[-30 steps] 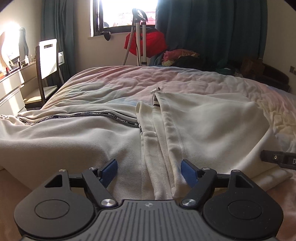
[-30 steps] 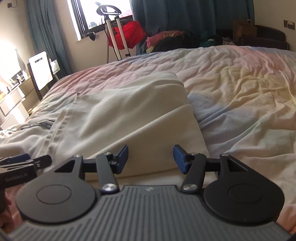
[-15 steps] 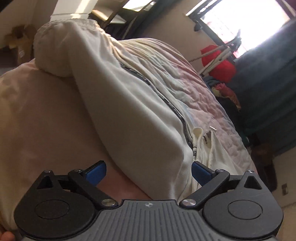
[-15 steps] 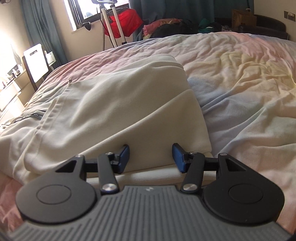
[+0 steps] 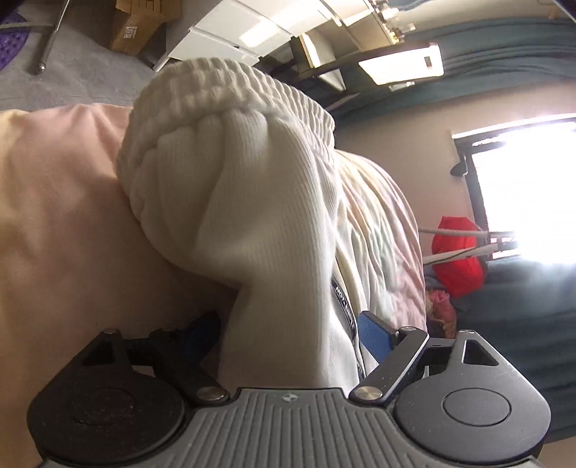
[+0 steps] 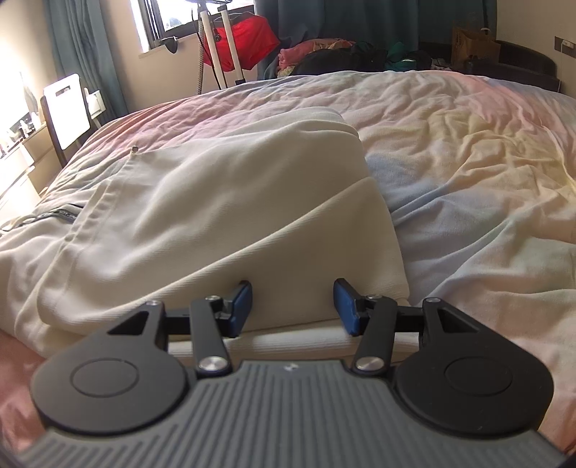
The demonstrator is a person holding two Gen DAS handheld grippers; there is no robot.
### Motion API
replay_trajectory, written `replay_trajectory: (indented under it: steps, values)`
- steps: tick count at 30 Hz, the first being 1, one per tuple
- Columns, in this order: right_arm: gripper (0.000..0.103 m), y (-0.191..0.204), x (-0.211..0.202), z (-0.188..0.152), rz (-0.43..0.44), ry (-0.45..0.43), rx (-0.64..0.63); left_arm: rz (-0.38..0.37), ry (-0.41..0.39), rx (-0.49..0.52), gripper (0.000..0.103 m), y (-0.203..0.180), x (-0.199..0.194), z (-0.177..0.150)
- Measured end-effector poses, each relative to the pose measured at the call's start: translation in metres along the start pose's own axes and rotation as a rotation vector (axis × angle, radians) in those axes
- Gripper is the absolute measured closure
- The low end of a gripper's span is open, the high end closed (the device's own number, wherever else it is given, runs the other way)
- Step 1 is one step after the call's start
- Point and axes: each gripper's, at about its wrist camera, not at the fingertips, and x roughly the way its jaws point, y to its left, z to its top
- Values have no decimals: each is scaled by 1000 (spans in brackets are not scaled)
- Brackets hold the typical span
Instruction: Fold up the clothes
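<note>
A cream-white zip jacket [image 6: 201, 201] lies spread on the bed, its right side folded over. In the left wrist view, rolled sideways, its sleeve [image 5: 273, 230] with a ribbed cuff [image 5: 201, 104] hangs over the bed's edge. My left gripper [image 5: 288, 338] is open, its blue pads either side of the sleeve. My right gripper [image 6: 292, 306] is open and empty, low over the jacket's near hem.
The bed has a crumpled pastel cover [image 6: 450, 151]. Beyond it are a chair [image 6: 68, 108], a red bag on a stand [image 6: 241, 39], a clothes pile [image 6: 324, 54] and dark curtains. The left wrist view shows floor and a cardboard box [image 5: 144, 25].
My left gripper has swung left from the jacket's zip to the sleeve at the bed's edge, rolled sideways and closed in on the cuff. The right gripper has barely moved.
</note>
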Motion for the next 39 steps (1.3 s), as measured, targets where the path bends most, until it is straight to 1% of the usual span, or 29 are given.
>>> replay_trajectory:
  steps: [1,2,3,5,6,8,9,10,11,13,16,20,22,24,25,27,31,32,35,39]
  values:
    - [50,1,0,1,-3,-1,1,-27,-15,-30,24,6,-1,4]
    - [50,1,1,1,-6,-3,3,-46,-32,-38,30,9,-3,8]
    - [50,2,0,2,-9,-5,4,-64,-49,-44,33,12,-4,12]
    - [49,3,0,4,-13,-10,5,-85,-86,-22,37,11,-7,18]
    - [49,4,0,4,-14,-14,0,-90,-88,-7,39,10,-6,20]
    - [50,5,1,3,-20,-16,-14,-58,-94,44,52,5,-1,21]
    - [50,6,2,3,-23,-14,-19,-42,-97,69,56,2,1,21]
    - [50,7,4,2,-27,-12,-24,-26,-107,91,64,0,2,21]
    - [50,8,5,1,-30,-12,-29,-25,-130,111,74,-3,1,21]
    - [50,8,5,1,-31,-14,-35,-25,-176,152,83,-10,-2,19]
    - [50,7,8,-1,-26,-10,-32,-61,-240,217,86,-26,-16,9]
    - [49,10,10,-3,-31,-23,-50,-72,-366,410,86,-72,-31,-23]
    - [50,7,6,-1,-25,-27,-32,-80,-419,508,86,-101,-40,-44]
    - [50,1,-3,3,-15,-43,8,-116,-454,563,86,-125,-53,-67]
    - [50,-3,-9,6,-19,-59,28,-117,-478,598,86,-139,-57,-79]
    - [50,-11,-21,11,-26,-91,67,-121,-520,650,86,-167,-66,-107]
    - [49,-32,-43,20,-37,-162,144,-198,-548,709,86,-218,-73,-171]
    - [49,-38,-47,22,-44,-174,163,-218,-553,726,86,-231,-75,-187]
    - [49,-58,-57,29,-77,-204,213,-306,-516,814,87,-265,-66,-243]
    - [49,-88,-75,41,-91,-278,297,-378,-482,993,87,-293,-43,-340]
